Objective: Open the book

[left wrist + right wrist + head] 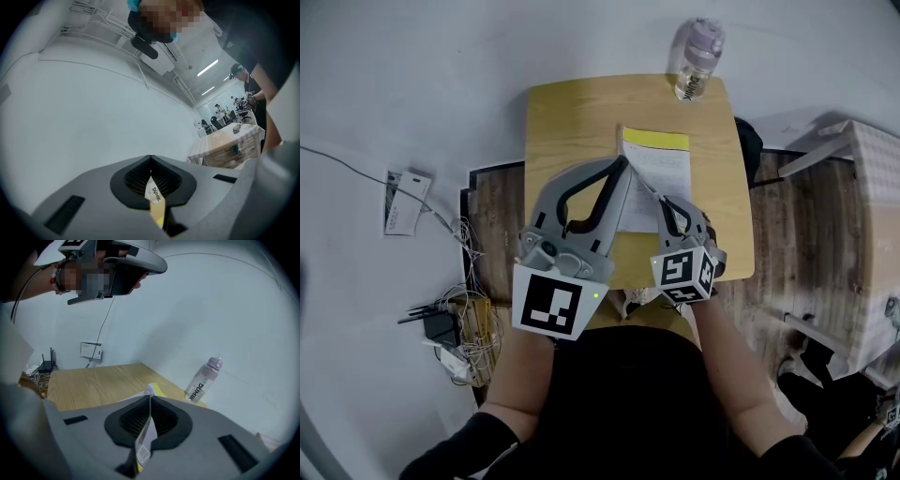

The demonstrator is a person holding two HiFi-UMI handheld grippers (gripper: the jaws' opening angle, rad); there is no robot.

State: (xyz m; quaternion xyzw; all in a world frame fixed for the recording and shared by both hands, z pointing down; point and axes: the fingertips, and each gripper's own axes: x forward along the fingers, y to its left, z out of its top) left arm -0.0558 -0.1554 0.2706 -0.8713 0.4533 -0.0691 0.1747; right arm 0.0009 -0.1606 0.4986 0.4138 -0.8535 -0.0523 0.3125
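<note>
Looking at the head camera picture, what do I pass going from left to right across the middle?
Card on the floor → left gripper → right gripper → cloth-covered table. I left out the book and the bottle because they overlap the grippers.

"DUMIK" runs in dark capitals along the side of the bottle (202,380), and the same word stands on the white-and-yellow strip (155,197) pinched in the left gripper (150,159). The sheet (143,446) pinched in the right gripper (150,397) bears a barcode, digits too small to read. Each marker cube (548,307) carries black-and-white square codes, no lettering
</note>
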